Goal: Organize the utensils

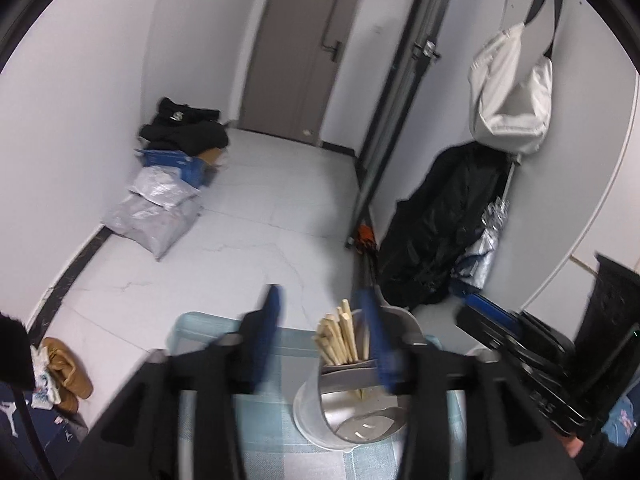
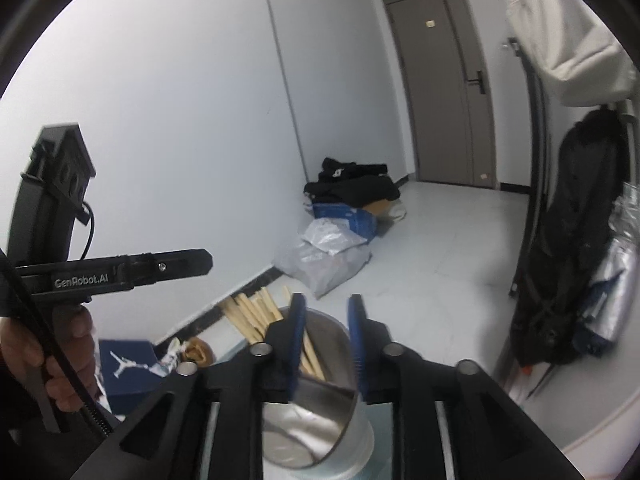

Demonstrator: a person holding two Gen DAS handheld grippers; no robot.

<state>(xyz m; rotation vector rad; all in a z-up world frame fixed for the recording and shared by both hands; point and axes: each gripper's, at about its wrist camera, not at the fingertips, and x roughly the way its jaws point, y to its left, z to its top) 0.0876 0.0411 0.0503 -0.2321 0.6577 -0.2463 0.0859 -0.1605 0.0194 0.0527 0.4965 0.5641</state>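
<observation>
Chopsticks point(image 1: 338, 336) stand bunched in the steel holder point(image 1: 352, 412), which sits on the checked cloth point(image 1: 260, 420) right under my left gripper point(image 1: 324, 320). My left claw is spread wide and holding nothing; its right finger seems to overlap the holder's rim, though blur makes contact hard to judge. From the right wrist, my right gripper point(image 2: 326, 312) is also released and straddles the holder's point(image 2: 320, 432) mouth, its left pad just in front of the chopsticks point(image 2: 256, 316). I judge the job nearly settled, so I'd draw both claws straight up and back, avoiding any sideways nudge that could tip the tall can. Beyond lie pale floor tiles point(image 1: 260, 208), grey bags point(image 1: 156, 216) and the far door point(image 1: 304, 52)
</observation>
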